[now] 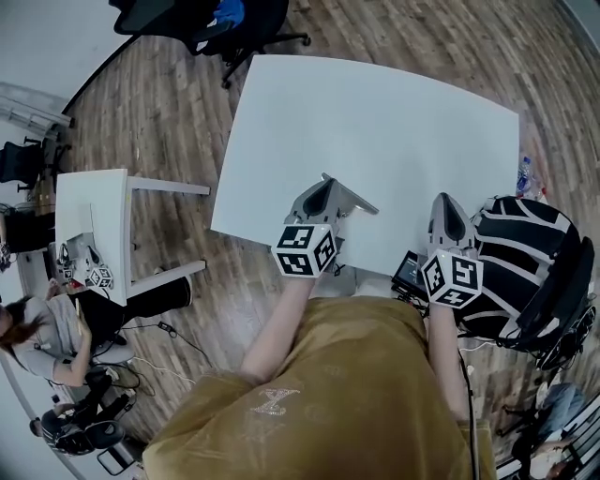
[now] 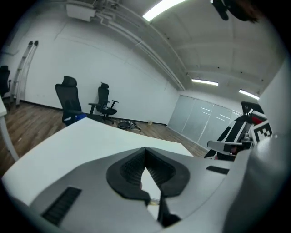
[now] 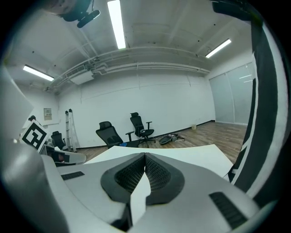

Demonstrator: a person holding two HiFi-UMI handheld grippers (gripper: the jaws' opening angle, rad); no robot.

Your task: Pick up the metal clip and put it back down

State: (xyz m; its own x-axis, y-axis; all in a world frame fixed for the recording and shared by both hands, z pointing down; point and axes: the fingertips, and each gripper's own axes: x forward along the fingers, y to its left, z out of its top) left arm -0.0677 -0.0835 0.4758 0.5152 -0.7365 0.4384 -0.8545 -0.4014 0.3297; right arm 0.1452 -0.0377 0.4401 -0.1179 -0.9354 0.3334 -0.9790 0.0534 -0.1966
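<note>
I see no metal clip in any view. The white table (image 1: 375, 131) lies bare ahead of me. My left gripper (image 1: 325, 180) hangs over the table's front edge, its marker cube toward me. In the left gripper view its black pads (image 2: 132, 170) meet at the tips, shut, with nothing visible between them (image 2: 145, 149). A small pale speck (image 2: 153, 201) shows low in the gap; I cannot tell what it is. My right gripper (image 1: 443, 199) is at the front right edge, and its pads (image 3: 159, 175) also touch at the tips (image 3: 145, 154), shut and holding nothing.
A small white side table (image 1: 108, 202) stands at the left with another pair of grippers (image 1: 84, 267) on it, and a person (image 1: 47, 333) sits beside it. Office chairs (image 1: 216, 23) stand beyond the table. A black-and-white striped chair (image 1: 520, 253) is close on my right, a dark device (image 1: 410, 270) by the table's edge.
</note>
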